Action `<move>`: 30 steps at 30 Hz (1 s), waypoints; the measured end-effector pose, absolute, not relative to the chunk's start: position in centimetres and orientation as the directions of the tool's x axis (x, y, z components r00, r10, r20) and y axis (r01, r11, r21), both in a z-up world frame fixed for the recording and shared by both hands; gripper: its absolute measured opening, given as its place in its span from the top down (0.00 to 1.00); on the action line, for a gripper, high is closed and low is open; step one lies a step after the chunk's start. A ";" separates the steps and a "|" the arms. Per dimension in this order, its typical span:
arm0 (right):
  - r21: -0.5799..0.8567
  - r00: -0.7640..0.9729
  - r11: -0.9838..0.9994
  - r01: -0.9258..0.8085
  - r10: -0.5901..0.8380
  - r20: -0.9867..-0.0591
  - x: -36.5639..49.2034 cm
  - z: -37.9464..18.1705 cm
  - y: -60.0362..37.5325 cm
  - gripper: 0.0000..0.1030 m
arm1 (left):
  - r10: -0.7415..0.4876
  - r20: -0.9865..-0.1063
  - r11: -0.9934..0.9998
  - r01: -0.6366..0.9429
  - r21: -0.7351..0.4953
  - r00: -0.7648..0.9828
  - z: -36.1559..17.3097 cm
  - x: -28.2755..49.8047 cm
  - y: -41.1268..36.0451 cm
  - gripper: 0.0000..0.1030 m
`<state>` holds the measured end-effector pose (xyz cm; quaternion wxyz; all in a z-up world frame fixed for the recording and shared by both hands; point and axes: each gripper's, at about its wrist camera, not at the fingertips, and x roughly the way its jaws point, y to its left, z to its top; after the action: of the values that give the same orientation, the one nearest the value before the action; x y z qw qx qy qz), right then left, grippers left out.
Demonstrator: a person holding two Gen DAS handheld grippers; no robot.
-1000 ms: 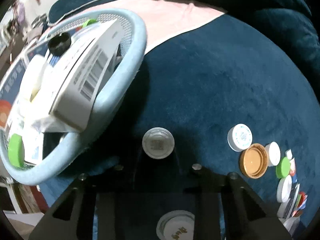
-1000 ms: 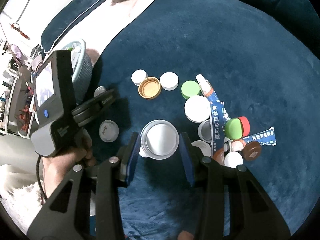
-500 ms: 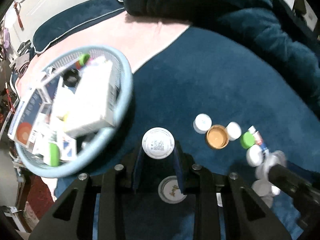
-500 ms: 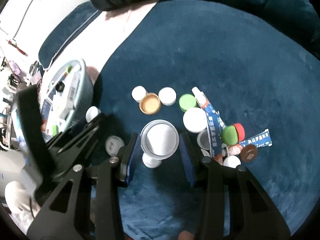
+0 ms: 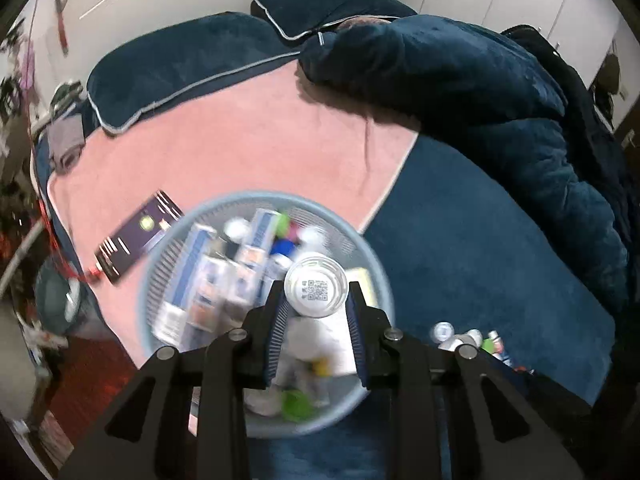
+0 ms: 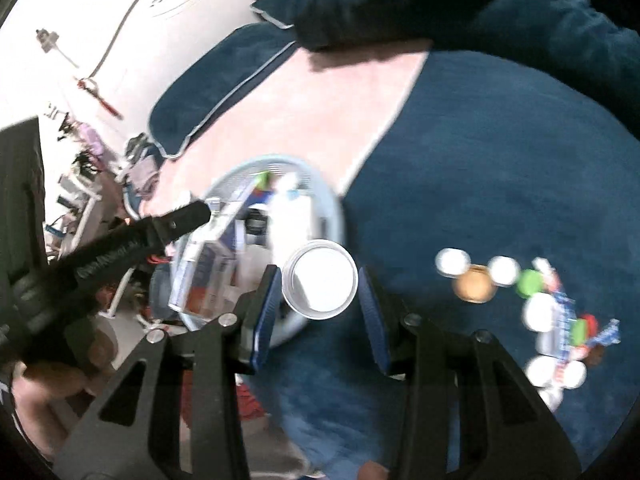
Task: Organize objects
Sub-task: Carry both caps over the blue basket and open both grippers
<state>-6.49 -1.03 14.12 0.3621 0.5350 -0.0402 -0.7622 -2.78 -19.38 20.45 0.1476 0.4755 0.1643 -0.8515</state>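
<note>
Near the left edge of the bed, a dark purple rectangular card with pale stripes (image 5: 138, 236) is lying flat on the pink bedspread (image 5: 240, 152), just beside the round pale blue mesh basket (image 5: 372, 256). That basket is sitting on the bedspread where it meets the dark blue plush blanket (image 5: 480, 248), and it is holding a blurred heap of white and blue medicine boxes (image 5: 208, 276) and small caps, a green one (image 5: 295, 404) among them. The left gripper (image 5: 316, 312) is hanging above the basket with its blue-padded fingers (image 5: 277, 328) pinching a clear round plastic lid with a QR-code label (image 5: 315, 289), so the lid is sitting in the air over the basket's contents. In the right wrist view the left gripper (image 6: 196, 212) is showing as a black tip reaching over the basket's left rim (image 6: 336, 216). The right gripper (image 6: 320, 300) is carrying a second clear round plastic lid with a white inside (image 6: 319, 283) over the basket's right rim; its left pad is touching the lid, while a slim gap is showing at the right pad, so the grip cannot be judged. Further right, on the blanket, loose caps are lying in a cluster: white ones (image 6: 452, 261), a gold one (image 6: 474, 287), a green one (image 6: 530, 282).
</note>
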 end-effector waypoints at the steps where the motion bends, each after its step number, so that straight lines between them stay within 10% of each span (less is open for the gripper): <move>1: 0.460 -0.151 -0.726 0.512 -0.603 -0.784 -6.5 13.9 -2.1 0.60 | -0.098 -0.863 -0.903 0.409 -0.132 -0.496 20.2 -2.5 -20.4 0.71; 15: 0.590 -0.089 -0.688 0.423 -0.679 -0.729 -7.9 11.6 -8.0 0.60 | -0.013 -0.854 -0.860 0.441 -0.255 -0.519 16.6 -4.2 -27.7 0.66; 18: 0.620 -0.089 -0.680 0.393 -0.698 -0.710 -7.9 11.2 -7.9 0.26 | -0.046 -0.875 -0.865 0.458 -0.207 -0.481 16.0 -4.3 -27.7 0.22; 30: 0.488 -0.185 -0.787 0.378 -0.581 -0.793 -8.2 12.0 -4.1 0.00 | -0.146 -0.904 -0.920 0.391 -0.025 -0.402 16.0 -3.5 -24.3 0.10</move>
<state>-8.21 -4.08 11.97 0.3135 0.5561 -0.0911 -0.7644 -3.49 -24.26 16.04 0.1620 0.5221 0.1174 -0.8291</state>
